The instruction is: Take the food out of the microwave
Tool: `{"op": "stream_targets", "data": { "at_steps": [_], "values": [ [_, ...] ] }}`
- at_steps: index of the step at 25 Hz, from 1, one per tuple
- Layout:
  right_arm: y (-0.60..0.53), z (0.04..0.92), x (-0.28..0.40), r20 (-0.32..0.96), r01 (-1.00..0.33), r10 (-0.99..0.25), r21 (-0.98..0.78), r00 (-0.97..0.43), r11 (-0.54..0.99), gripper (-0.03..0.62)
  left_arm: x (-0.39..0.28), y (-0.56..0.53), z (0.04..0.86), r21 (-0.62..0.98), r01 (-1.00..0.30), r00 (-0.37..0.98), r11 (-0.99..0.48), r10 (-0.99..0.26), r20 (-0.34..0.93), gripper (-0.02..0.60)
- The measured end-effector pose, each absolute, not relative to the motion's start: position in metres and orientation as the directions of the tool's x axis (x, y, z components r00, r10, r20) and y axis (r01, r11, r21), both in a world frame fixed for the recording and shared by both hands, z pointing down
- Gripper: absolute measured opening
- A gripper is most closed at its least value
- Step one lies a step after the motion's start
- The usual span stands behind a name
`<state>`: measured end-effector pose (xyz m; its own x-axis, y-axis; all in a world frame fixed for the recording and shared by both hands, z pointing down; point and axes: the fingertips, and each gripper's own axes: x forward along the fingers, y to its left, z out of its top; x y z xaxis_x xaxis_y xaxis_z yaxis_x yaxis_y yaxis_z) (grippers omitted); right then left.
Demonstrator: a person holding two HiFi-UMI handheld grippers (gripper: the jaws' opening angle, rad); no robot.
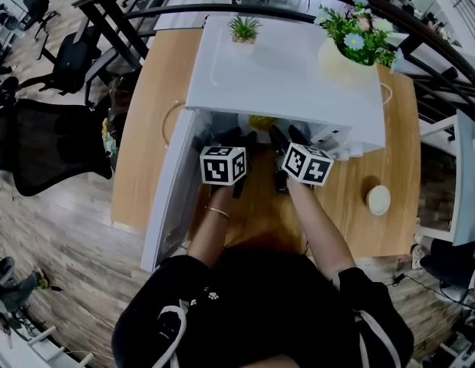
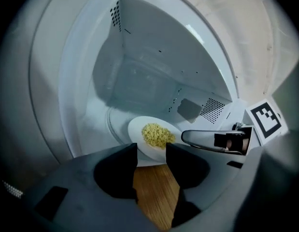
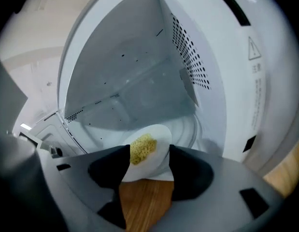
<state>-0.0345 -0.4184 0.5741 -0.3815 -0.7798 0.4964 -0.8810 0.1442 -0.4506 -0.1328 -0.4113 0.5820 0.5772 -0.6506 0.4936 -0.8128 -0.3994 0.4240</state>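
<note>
A white plate with a heap of yellow noodles lies on the floor of the open white microwave. In the head view only a bit of the noodles shows under the microwave's top. My left gripper is open at the oven's mouth, its jaws just short of the plate's near rim. My right gripper is open too, and the plate with the noodles sits between its jaw tips. Both grippers, left and right, reach into the opening side by side.
The microwave door hangs open at the left, over the wooden table. A small potted plant and a vase of flowers stand on the microwave. A round white object lies on the table at the right. Office chairs stand to the left.
</note>
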Motion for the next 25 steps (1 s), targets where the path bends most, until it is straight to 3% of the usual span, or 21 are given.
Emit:
{"op": "stream_targets", "data": {
  "at_steps": [9, 17, 25],
  "values": [
    [-0.404, 0.582, -0.029, 0.489, -0.863, -0.777, -0.487, -0.397, 0.134, 0.235, -0.135, -0.399, 0.582, 0.442, -0.803, 0.589, -0.4, -0.644, 0.488, 0.179],
    [-0.393, 0.589, -0.015, 0.481, -0.814, -0.793, -0.581, -0.373, 0.03, 0.222, -0.141, -0.398, 0.588, 0.494, -0.791, 0.594, -0.36, -0.646, 0.48, 0.179],
    [-0.394, 0.593, -0.028, 0.431, -0.717, -0.802, -0.697, -0.414, -0.003, 0.156, -0.129, -0.395, 0.589, 0.572, -0.737, 0.648, -0.359, -0.616, 0.449, 0.178]
  ]
}}
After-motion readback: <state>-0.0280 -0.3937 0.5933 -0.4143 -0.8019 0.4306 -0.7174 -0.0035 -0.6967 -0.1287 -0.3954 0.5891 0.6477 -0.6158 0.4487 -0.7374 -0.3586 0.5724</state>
